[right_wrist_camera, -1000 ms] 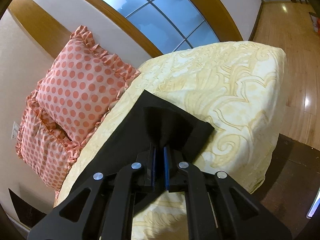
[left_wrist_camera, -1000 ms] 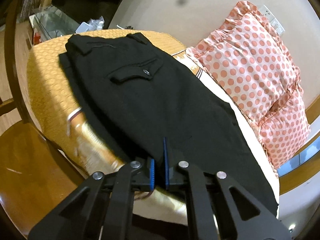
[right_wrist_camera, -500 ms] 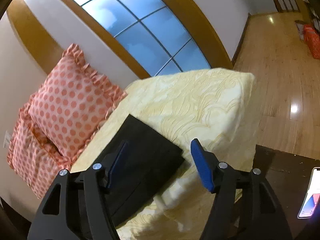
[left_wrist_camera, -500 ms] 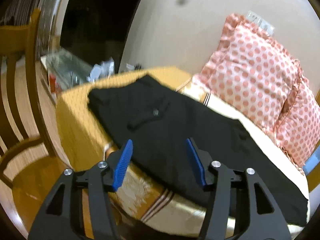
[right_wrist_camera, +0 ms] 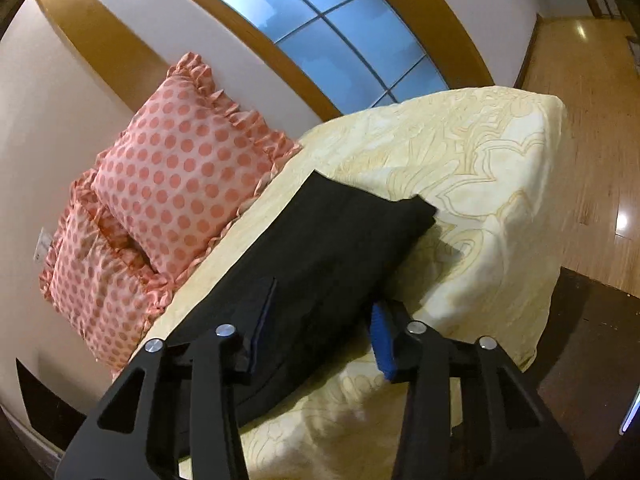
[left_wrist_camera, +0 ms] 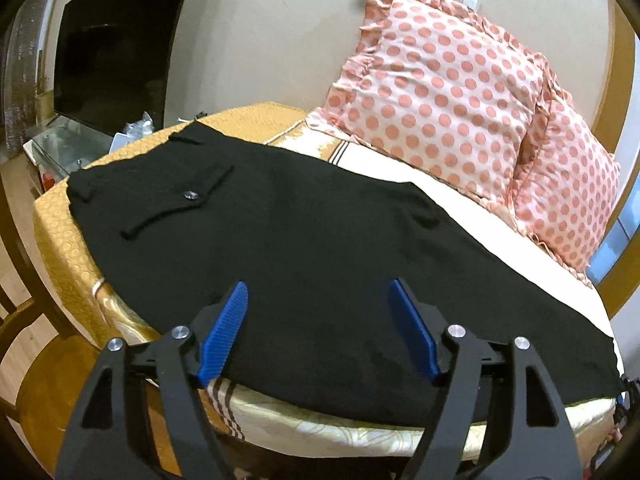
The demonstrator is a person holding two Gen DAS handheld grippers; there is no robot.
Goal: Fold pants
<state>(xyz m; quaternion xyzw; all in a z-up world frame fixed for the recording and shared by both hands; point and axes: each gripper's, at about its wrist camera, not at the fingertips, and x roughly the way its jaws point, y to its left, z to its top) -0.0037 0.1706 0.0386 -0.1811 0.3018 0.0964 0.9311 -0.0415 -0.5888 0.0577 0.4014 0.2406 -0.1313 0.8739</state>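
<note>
Black pants (left_wrist_camera: 288, 240) lie flat along the bed, folded lengthwise leg on leg, waistband and buttoned back pocket (left_wrist_camera: 188, 196) at the left. My left gripper (left_wrist_camera: 316, 328) is open and empty, just above the pants' near edge at mid-length. In the right wrist view the leg-hem end of the pants (right_wrist_camera: 344, 240) lies on the yellow bedspread (right_wrist_camera: 480, 184). My right gripper (right_wrist_camera: 320, 320) is open and empty, its blue pads either side of the leg near the hem.
Two pink polka-dot pillows (left_wrist_camera: 448, 92) lean on the wall behind the pants, also in the right wrist view (right_wrist_camera: 176, 184). An orange cover (left_wrist_camera: 64, 248) drapes the bed's left end. A wooden chair (left_wrist_camera: 24, 320) stands at the left. Wooden floor (right_wrist_camera: 592, 120) lies beyond the bed's right end.
Both grippers were shut on the pants' near edge a second ago. They opened, let go of the cloth and drew back a little. The pants now lie flat.
</note>
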